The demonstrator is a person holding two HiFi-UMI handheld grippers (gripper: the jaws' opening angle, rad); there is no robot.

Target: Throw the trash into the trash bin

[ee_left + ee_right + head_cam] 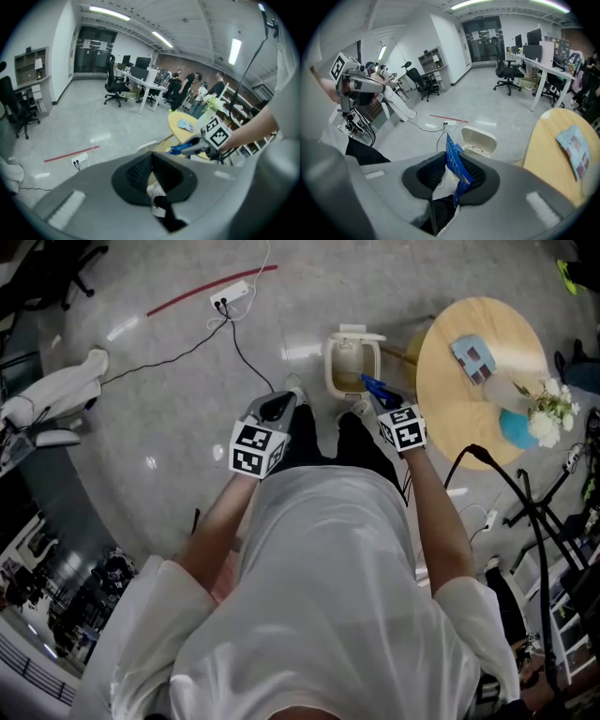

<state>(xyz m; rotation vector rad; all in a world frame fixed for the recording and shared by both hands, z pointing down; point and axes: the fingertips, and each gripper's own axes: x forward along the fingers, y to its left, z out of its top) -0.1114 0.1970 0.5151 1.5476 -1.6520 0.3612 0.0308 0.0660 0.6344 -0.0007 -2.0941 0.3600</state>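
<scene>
A cream trash bin (pixel 353 367) with its lid tipped open stands on the floor just ahead of my feet. My right gripper (pixel 382 397) hovers by the bin's right rim, shut on a crumpled blue wrapper (pixel 375 386). In the right gripper view the wrapper (pixel 453 152) sticks up between the pads of that gripper (pixel 452 161), with the bin (pixel 480 139) right behind it. My left gripper (pixel 277 407) hangs to the left of the bin, and in its own view the left gripper (pixel 152 157) has its pads meeting at the tips with nothing between them.
A round wooden table (pixel 450 399) stands right of the bin, with a blue packet (pixel 473 357) and a flower vase (pixel 544 411) on it. A power strip (pixel 232 293) with a black cable and a red floor line (pixel 187 298) lie beyond. Cables and stands crowd the right.
</scene>
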